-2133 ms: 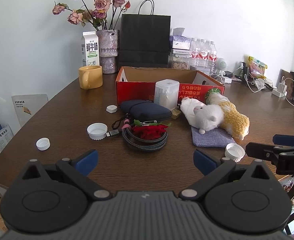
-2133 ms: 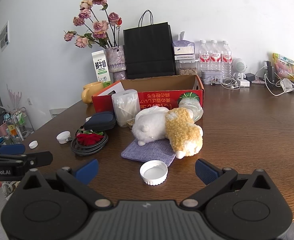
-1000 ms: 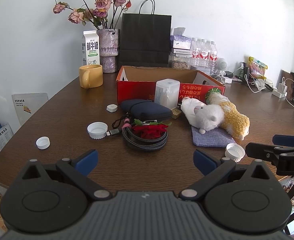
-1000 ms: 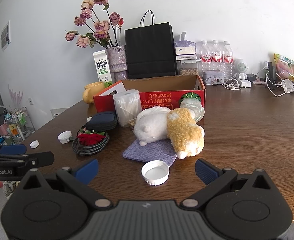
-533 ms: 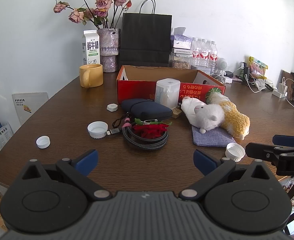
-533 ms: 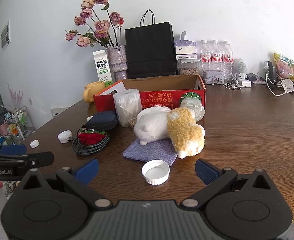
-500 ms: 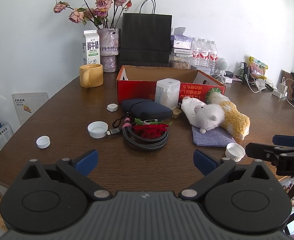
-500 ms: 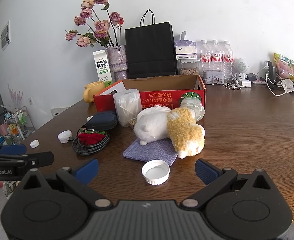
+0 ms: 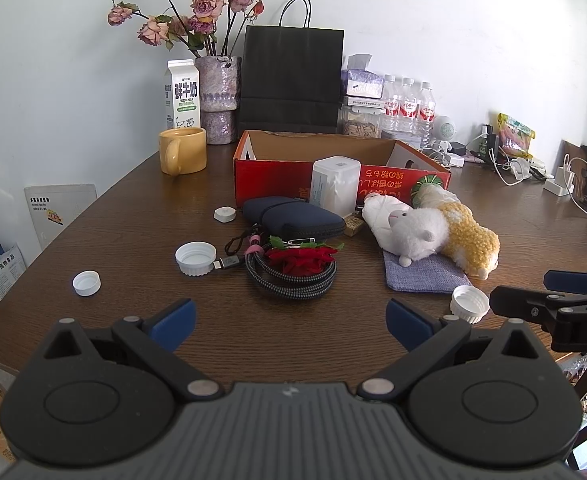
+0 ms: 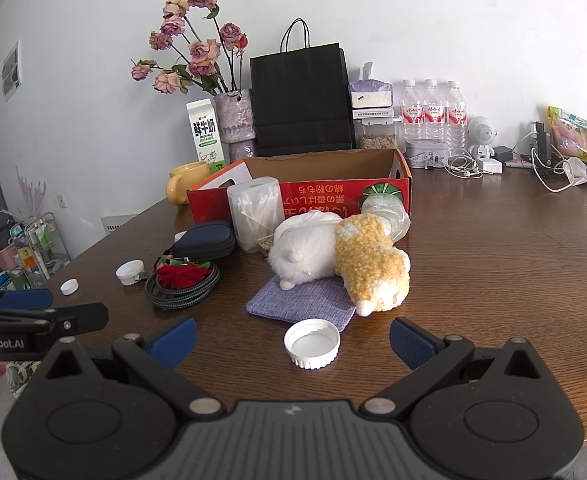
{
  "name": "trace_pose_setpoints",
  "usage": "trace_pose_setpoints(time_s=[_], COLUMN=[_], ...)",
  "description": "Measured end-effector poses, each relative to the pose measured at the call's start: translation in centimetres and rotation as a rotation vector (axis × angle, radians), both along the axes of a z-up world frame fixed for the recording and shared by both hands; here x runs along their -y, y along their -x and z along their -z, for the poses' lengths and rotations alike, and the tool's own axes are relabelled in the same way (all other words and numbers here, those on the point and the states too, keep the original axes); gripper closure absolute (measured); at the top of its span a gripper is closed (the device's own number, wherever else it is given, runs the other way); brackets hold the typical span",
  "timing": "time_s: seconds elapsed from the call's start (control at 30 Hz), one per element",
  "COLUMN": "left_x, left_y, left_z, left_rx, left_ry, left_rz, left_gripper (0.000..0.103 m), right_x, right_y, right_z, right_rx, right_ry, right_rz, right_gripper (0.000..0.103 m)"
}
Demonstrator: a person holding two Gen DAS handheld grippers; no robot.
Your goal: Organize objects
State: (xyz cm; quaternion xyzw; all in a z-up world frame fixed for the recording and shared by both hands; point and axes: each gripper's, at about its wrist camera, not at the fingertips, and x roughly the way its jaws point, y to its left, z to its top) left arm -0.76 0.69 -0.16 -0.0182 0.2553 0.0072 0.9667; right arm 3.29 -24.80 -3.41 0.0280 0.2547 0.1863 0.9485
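Room: white wall behind a dark wooden bench (image 9: 513,216) crowded with loose items.
Left wrist view, claw: left claw (image 9: 289,316) spread wide, holding nothing, hovering above the near bench edge.
Left wrist view, targets: braided cable coil (image 9: 291,278) with a red fabric rose (image 9: 301,258) lying on it sits straight ahead; dark zip pouch (image 9: 293,220) just behind; open red carton (image 9: 333,168) farther back.
Left wrist view, small items: large white cap (image 9: 195,258) touches the cable's plug end; small white cap (image 9: 87,283) lies apart to the left.
Left wrist view, risk: lifting the coil would likely tip the rose off, and the plug may drag the large cap along.
Right wrist view, claw: right claw (image 10: 291,338) spread wide, empty, low over the bench.
Right wrist view, targets: white jar lid (image 10: 312,343) lies between the fingertips, just beside a grey cloth pouch (image 10: 305,304); plush toy (image 10: 341,256) rests partly on that pouch.
Right wrist view, risk: the shallow lid may skid or flip when pinched; pulling the pouch would roll the plush.
Right wrist view, shared risk: both claws work close together and could collide; the cotton swab box (image 10: 255,212) stands against the carton front and could be knocked during placement.
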Motion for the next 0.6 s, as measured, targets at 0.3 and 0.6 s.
trace_pose_setpoints(time_s=[0.3, 0.6], left_x=[-0.09, -0.68], left_y=[0.07, -0.25], left_z=[0.13, 0.75], left_rx=[-0.003, -0.021], left_ry=[0.003, 0.017], left_rz=[0.000, -0.010], left_gripper=[0.000, 0.000], right_x=[-0.19, -0.49], right_y=[0.06, -0.59], right_z=[0.18, 0.92], right_rx=[-0.004, -0.017], right_ry=[0.003, 0.011], right_rz=[-0.002, -0.007], right_gripper=[0.000, 0.000])
